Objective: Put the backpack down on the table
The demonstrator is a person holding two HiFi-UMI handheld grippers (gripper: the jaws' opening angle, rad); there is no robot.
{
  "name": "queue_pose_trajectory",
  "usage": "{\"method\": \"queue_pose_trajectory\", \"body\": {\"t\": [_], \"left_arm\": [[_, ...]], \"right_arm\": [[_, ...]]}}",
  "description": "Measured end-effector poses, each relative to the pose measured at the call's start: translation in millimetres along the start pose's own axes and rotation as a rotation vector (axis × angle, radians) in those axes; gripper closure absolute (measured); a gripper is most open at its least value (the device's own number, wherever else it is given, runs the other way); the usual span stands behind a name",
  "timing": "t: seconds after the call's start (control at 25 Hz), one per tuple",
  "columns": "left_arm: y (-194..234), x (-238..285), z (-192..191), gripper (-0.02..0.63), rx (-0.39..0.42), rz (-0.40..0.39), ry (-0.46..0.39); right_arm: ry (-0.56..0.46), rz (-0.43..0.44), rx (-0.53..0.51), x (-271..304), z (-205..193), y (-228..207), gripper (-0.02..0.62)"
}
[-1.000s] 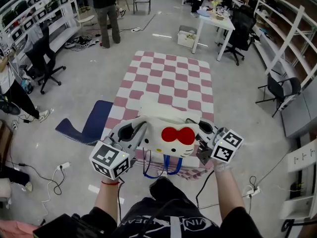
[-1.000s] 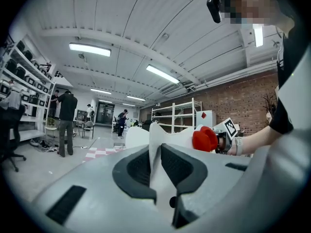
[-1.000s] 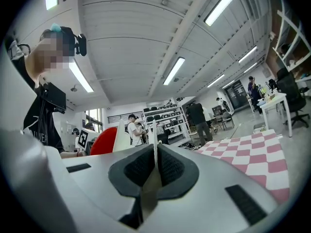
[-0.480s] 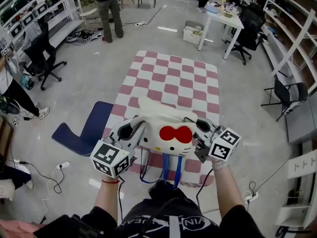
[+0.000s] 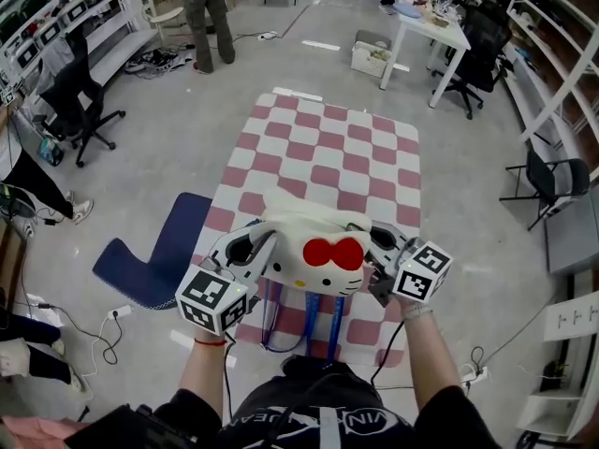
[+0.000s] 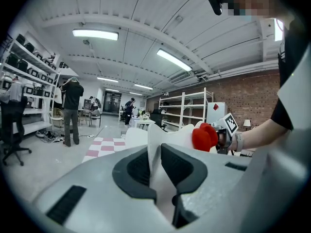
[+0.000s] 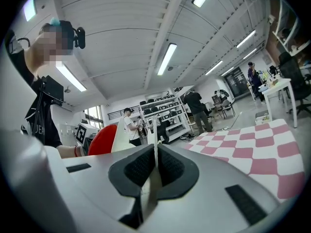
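Holds a white backpack (image 5: 314, 221) over the checkered table (image 5: 328, 148) at its 6 o'clock edge, pinched by fabric folds at 9 and 3 o'clock in the left gripper (image 5: 269, 243) and right gripper (image 5: 367, 243); likely soft, light, floppy.

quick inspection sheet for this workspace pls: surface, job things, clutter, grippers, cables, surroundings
surface: table under a pink-and-white checked cloth.
job's things: white backpack with red bow, held at the table's near end; blue straps hang down.
clutter: blue mat on the floor left of the table.
grippers: left gripper and right gripper each shut on backpack fabric.
cables: cable and power strip on the floor.
surroundings: standing person, office chair, white desk, shelves.
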State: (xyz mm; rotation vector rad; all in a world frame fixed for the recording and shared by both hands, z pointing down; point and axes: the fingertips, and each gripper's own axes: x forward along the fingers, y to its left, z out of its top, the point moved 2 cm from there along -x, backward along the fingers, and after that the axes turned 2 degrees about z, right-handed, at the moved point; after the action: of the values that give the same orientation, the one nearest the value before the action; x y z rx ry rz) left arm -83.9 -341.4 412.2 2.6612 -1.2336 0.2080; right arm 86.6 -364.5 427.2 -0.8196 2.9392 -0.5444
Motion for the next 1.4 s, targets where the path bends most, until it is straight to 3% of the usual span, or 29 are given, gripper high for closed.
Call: {"method": "queue_pose_trajectory", "body": {"t": [0.4,0.6,1.4], "left_arm": [[32,43,-10,0.557,-0.012,0.013,0.049],[39,59,-13,0.557,-0.035,0.004,0.040],[82,107,-7,0.557,0.014,0.050,0.006]], "right_arm": [[0.061,-0.011,0.015,23,-12,-44,0.584],[0.025,-0.025,0.017,31,-3,-67,0.584],[0.033,-0.008,-0.104,71,11,-123,0.584]]}}
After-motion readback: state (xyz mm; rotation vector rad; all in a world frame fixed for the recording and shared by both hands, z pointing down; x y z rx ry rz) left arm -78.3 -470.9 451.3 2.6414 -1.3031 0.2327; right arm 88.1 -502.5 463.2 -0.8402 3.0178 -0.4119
